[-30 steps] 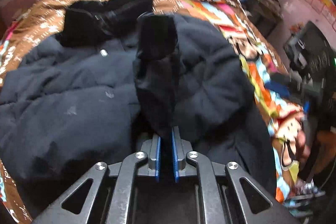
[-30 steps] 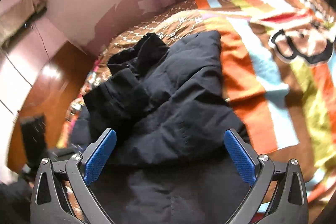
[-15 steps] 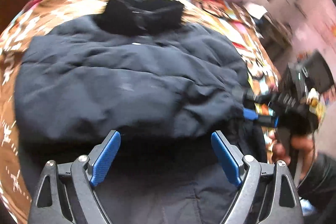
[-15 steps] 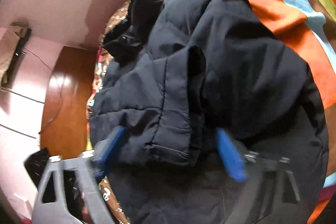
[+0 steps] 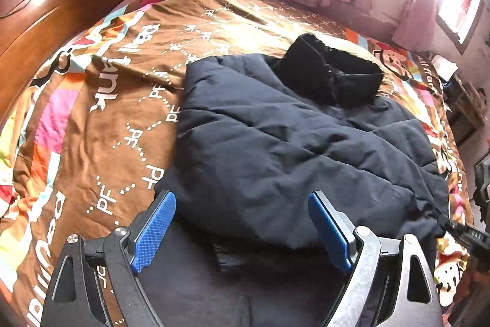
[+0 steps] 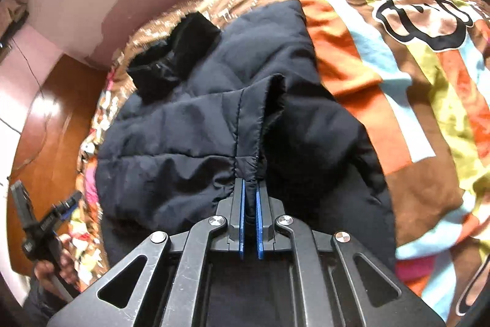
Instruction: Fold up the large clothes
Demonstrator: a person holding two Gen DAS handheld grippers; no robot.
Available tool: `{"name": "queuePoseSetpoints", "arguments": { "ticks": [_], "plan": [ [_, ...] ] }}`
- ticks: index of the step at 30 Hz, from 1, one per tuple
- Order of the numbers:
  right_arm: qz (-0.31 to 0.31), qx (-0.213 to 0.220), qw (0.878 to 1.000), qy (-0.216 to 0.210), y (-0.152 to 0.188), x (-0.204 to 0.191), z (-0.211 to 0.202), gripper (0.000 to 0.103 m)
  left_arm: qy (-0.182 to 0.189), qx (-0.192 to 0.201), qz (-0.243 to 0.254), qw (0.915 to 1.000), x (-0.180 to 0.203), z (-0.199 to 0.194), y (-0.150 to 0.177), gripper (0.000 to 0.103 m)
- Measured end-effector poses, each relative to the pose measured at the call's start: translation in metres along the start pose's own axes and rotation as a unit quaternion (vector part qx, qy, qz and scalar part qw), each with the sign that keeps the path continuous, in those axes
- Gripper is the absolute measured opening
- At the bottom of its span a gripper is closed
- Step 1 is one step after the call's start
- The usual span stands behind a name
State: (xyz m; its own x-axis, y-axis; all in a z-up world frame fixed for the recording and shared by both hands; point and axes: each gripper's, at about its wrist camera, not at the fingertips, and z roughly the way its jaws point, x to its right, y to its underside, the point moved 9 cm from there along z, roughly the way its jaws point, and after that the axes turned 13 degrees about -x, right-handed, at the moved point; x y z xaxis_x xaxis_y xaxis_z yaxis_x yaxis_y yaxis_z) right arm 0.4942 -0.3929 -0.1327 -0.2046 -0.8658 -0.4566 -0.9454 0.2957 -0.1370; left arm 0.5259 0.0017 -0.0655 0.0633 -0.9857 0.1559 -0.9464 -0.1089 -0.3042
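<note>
On bedspread (image 5: 101, 124) printed "PF": jacket (image 5: 291, 155); left gripper (image 5: 242, 230) released, right gripper (image 6: 250, 189) just closed, pinching its cuff (image 6: 249, 143).

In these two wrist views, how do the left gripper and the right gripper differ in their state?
The left gripper stands wide open, while the right gripper is shut. The left gripper holds nothing and its blue pads are apart above the dark jacket; the right gripper pinches a seamed fold of that jacket, its jaws having just closed on it. Both point down at the same jacket on the patterned bedspread, and both have blue pads.
</note>
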Motion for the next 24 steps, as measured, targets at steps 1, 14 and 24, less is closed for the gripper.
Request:
{"name": "queuePoseSetpoints", "arguments": {
  "ticks": [1,14,24],
  "plan": [
    [-0.001,-0.007,1.000,0.010,0.002,0.003,0.005,0.006,-0.002,-0.003,-0.001,1.0000,-0.002,0.002,-0.001,0.087],
    [-0.137,0.069,0.984,0.086,-0.050,-0.050,-0.009,0.052,0.045,0.000,0.076,0.9961,0.053,0.024,-0.047,0.087],
    [-0.219,-0.023,0.963,0.153,-0.048,-0.071,0.069,0.053,0.024,-0.075,0.128,0.9886,0.062,0.092,-0.026,0.088]
  ]
}}
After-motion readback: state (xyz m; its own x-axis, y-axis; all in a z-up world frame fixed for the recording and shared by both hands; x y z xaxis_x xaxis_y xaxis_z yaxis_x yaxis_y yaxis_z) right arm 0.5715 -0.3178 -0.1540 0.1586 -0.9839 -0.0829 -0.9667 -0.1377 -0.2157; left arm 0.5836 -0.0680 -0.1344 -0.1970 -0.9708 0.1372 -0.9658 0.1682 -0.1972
